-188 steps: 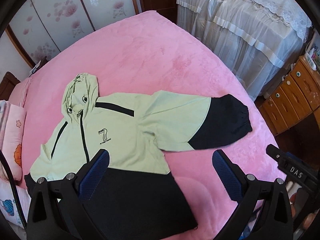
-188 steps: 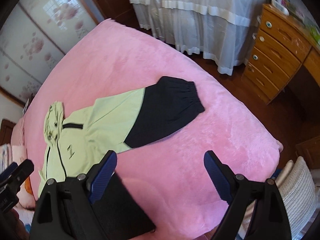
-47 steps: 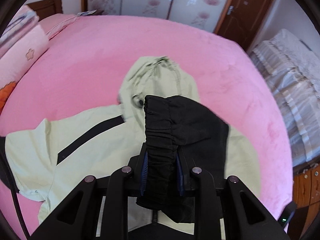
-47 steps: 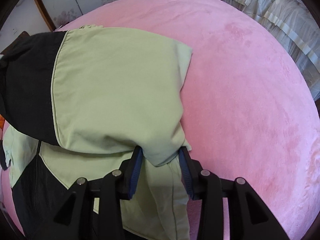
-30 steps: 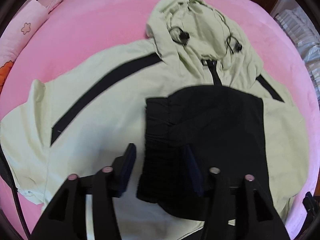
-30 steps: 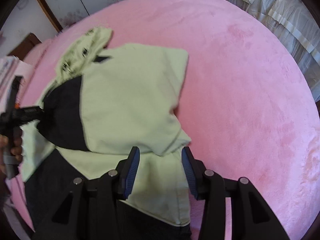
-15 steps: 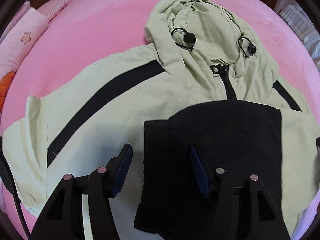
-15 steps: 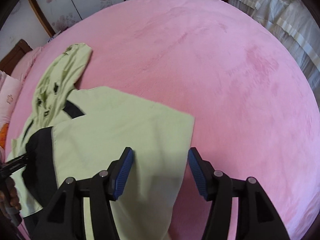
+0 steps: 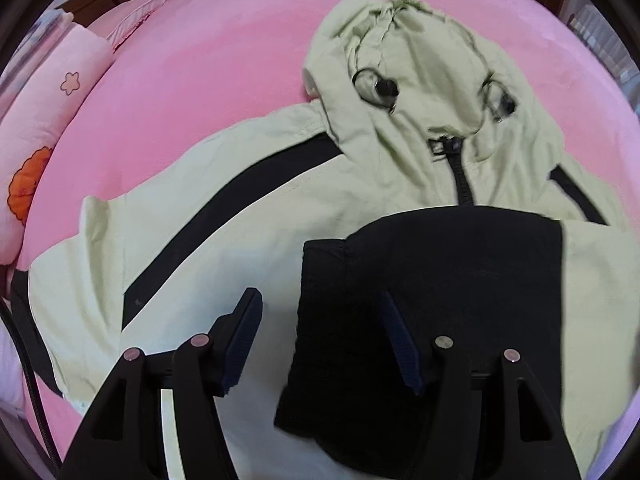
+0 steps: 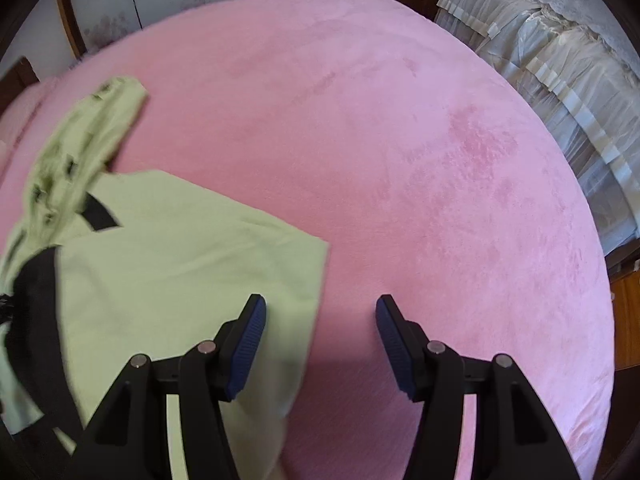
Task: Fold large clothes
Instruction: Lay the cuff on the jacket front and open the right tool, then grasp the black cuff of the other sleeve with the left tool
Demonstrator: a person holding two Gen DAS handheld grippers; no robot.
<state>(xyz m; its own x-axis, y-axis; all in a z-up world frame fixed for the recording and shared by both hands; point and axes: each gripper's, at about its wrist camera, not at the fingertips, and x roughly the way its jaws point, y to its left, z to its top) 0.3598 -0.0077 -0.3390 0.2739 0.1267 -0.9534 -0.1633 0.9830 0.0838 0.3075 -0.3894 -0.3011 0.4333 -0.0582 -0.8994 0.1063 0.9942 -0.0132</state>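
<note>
I'm looking down through the left camera at the jacket [image 9: 280, 216], lying flat on the pink bed [image 9: 192, 92] and filling most of the frame, hood [image 9: 416, 68] at the upper middle, zip running down from it. One sleeve [image 9: 452, 280] is lying folded across the chest, its black cuff end sitting low in the centre of the frame. My left gripper [image 9: 320, 336] is hovering just over that cuff with its fingers apart, holding nothing; one blue pad is over pale green cloth, the other over the black.

Switching to the right camera: my right gripper [image 10: 318, 332] is also spread wide and empty. Its left finger is hanging above the green edge of the folded sleeve at lower left, its right finger above bare pink bed. The hood is showing blurred at the upper left of that frame.

So I'm judging the first sleeve fold as laid and let go. The other sleeve [image 9: 80, 248] is lying spread out toward the left edge of the left view, next to the pillow [image 9: 44, 120], not yet folded. The next move is calling for me to reach over to that cuff, pinch it, and bring it across the chest to match, keeping the first fold undisturbed.
</note>
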